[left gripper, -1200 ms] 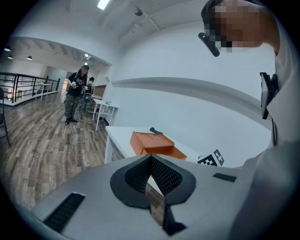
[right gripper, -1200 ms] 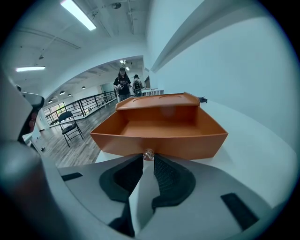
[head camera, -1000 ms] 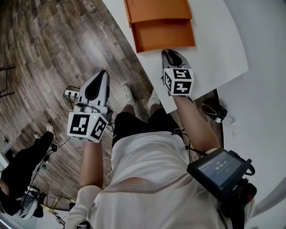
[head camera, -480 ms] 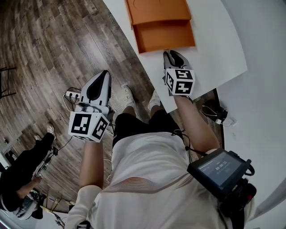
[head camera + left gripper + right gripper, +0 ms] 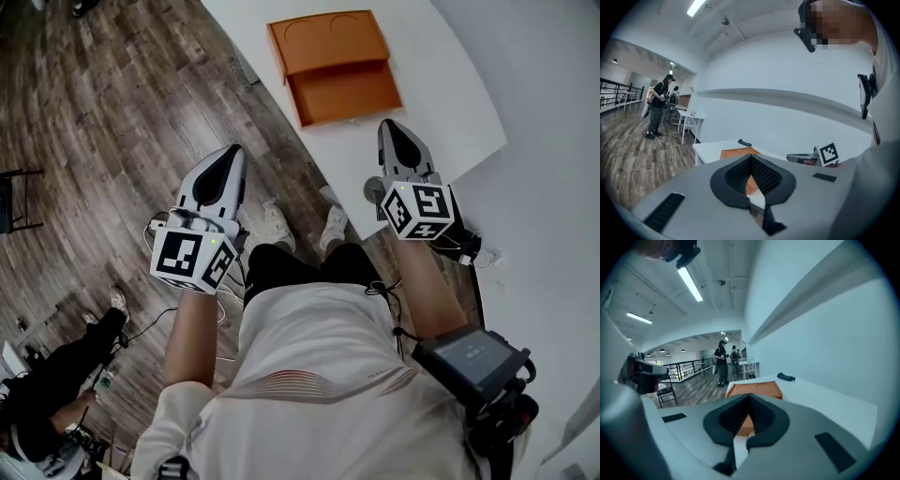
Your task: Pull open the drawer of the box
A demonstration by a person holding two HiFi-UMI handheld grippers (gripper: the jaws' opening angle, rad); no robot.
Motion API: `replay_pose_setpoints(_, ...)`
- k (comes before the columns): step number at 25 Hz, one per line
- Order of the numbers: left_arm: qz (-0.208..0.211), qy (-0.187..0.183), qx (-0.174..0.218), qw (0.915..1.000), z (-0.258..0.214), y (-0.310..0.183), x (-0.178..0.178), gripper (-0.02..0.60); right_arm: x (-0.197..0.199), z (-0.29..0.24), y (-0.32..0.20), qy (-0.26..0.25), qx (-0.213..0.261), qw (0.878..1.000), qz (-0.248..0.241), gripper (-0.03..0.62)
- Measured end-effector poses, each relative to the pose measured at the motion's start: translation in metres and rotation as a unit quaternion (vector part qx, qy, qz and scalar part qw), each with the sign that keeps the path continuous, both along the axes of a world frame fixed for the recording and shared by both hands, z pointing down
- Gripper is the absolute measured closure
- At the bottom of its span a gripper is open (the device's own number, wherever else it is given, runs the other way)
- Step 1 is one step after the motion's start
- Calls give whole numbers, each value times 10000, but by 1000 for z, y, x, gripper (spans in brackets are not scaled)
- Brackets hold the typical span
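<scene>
An orange box (image 5: 328,37) lies on the white table (image 5: 450,103), and its drawer (image 5: 345,94) stands pulled out toward me. My right gripper (image 5: 389,127) hovers over the table just short of the drawer's front, not touching it, its jaws shut with nothing between them. Off the table's left edge, over the floor, my left gripper (image 5: 228,155) is also shut and empty. The box (image 5: 736,153) shows beyond the left gripper (image 5: 751,157) in the left gripper view. Straight past my right gripper (image 5: 749,395) lies the same box (image 5: 754,390).
A small black object (image 5: 786,377) lies at the table's far end. A white wall runs along the table's right side. Wooden floor (image 5: 112,112) lies left of the table, with cables by my feet. Two people (image 5: 658,108) stand far off in the room.
My right gripper has drawn back from the drawer's front edge toward me. The left gripper has stayed beside the table over the floor.
</scene>
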State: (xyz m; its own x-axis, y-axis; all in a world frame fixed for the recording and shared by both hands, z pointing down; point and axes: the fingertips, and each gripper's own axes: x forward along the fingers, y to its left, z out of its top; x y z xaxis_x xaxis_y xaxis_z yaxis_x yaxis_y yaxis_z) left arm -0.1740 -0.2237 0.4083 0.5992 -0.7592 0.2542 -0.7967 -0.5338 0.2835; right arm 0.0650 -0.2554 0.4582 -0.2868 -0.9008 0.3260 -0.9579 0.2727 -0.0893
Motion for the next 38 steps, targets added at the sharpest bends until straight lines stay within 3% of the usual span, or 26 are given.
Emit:
replay_pose_setpoints(6, 41, 4, 229, 9997, -30, 4, -4, 572, -5, -92, 27, -20, 777, 9969, -115, 589)
replay_pose_setpoints(14, -231, 66, 718, 9971, -91, 33, 43, 572, 23, -161, 65, -210, 1512, 9869, -529, 589)
replay_pose_setpoints(22, -658, 59, 1179, 9908, -141, 94, 99, 572, 70, -200, 113, -319, 1743, 9785, -1058, 589)
replay_pose_setpoints(27, -669, -39, 1331, 9888, -164, 126, 122, 572, 82, -217, 137, -372, 1838, 9740, -1272, 589)
replay_pose_setpoints(38, -763, 67, 1397, 9872, -170, 137, 114, 572, 81, -236, 147, -178, 2015, 9701, -1339, 591)
